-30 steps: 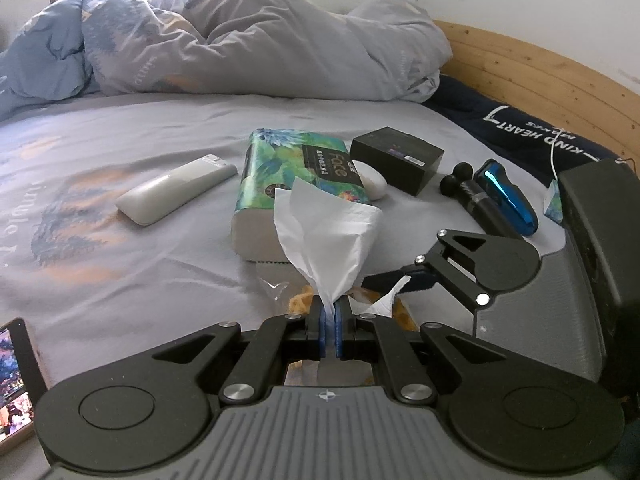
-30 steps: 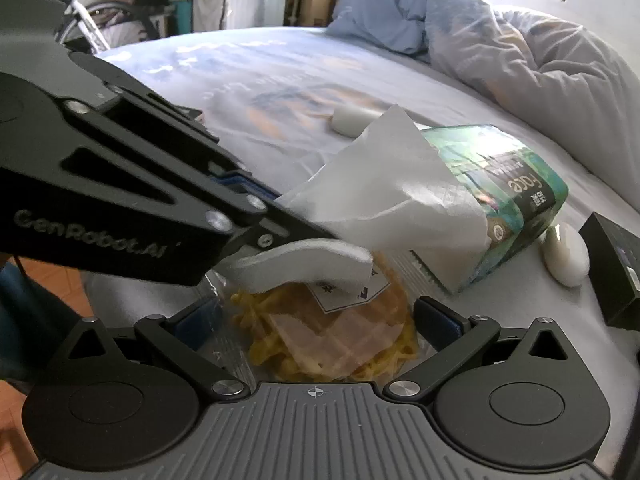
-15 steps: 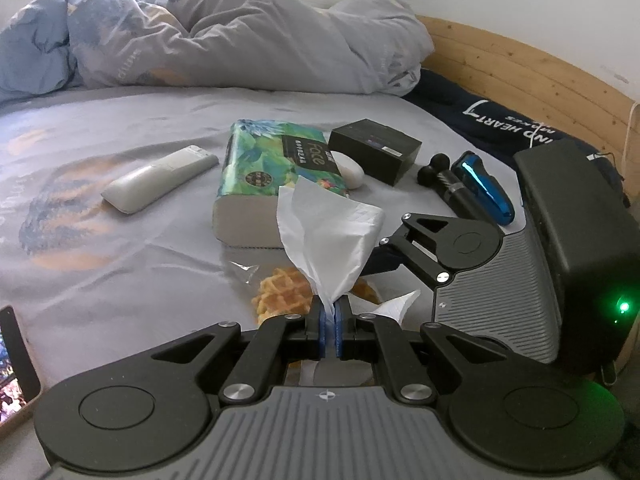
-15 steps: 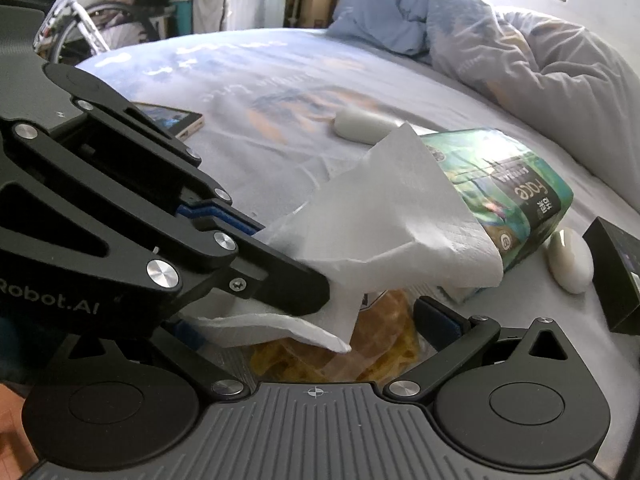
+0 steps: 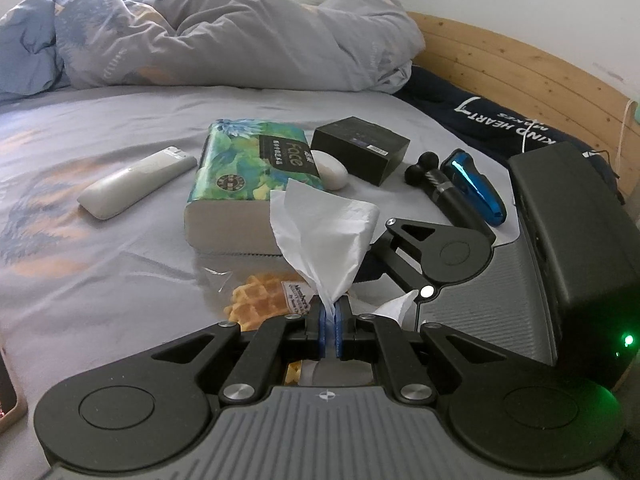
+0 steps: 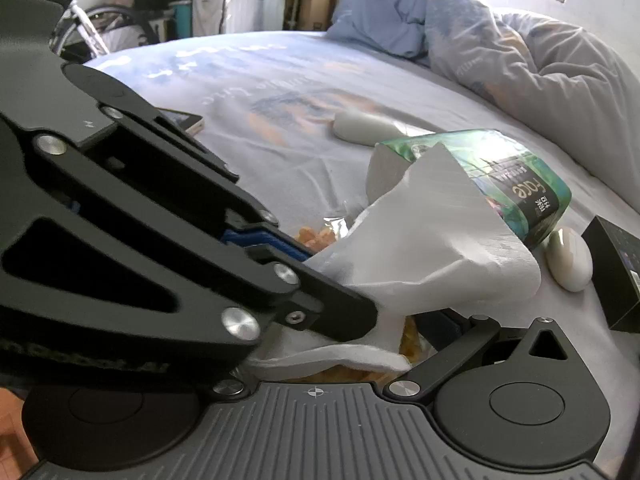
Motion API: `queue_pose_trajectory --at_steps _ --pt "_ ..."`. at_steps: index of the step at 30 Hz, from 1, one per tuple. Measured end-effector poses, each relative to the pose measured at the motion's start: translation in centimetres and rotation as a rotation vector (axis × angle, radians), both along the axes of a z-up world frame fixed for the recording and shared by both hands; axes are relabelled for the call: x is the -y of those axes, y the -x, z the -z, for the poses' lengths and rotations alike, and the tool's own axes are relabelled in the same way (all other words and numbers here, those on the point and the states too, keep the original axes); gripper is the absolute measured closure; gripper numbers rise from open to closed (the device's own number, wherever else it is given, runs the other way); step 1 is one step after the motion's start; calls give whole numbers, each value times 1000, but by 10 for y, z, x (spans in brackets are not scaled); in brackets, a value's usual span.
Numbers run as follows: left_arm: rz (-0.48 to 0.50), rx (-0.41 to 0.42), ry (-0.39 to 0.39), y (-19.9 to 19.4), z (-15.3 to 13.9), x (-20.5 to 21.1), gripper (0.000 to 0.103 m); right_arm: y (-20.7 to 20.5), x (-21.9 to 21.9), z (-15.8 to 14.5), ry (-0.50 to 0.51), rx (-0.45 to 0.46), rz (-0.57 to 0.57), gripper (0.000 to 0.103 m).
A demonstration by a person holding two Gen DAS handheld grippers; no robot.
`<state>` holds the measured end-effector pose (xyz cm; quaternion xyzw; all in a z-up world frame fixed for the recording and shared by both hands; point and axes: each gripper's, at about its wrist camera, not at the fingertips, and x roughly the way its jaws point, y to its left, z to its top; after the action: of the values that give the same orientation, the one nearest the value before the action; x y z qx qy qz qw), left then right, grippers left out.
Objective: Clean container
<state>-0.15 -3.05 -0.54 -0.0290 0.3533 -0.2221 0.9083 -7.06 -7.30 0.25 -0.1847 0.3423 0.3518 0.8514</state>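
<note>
- The left gripper [image 5: 328,334] has its jaws pressed together on a white tissue [image 5: 324,236], which fans up and out above the blue pads at the lower centre of the left wrist view.
- Over the last second the tissue has travelled with the left gripper toward the waffle packet [image 5: 260,300], a clear wrapper with waffle inside; a second ago the gripper crossed the upper left of the right wrist view, and now it fills the left and centre, covering most of the packet.
- The packet, the likely container to clean, lies on the bed [image 5: 100,264] just in front of the tissue pack [image 5: 248,184], in the middle of the frame.
- The right gripper [image 6: 320,344] has kept its place with jaws spread either side of the packet; whether they press on it I cannot tell, since tissue and the left gripper hide it.
- My reading: the tissue is now in place, so wiping can start.
</note>
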Motion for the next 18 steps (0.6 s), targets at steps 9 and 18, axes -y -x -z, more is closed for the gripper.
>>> queue_pose_trajectory --at_steps 9,18 --pt "-28 4 -9 -7 0 0 94 4 7 1 -5 12 -14 0" --pt "-52 12 -19 -10 1 -1 94 12 16 -3 16 41 -24 0"
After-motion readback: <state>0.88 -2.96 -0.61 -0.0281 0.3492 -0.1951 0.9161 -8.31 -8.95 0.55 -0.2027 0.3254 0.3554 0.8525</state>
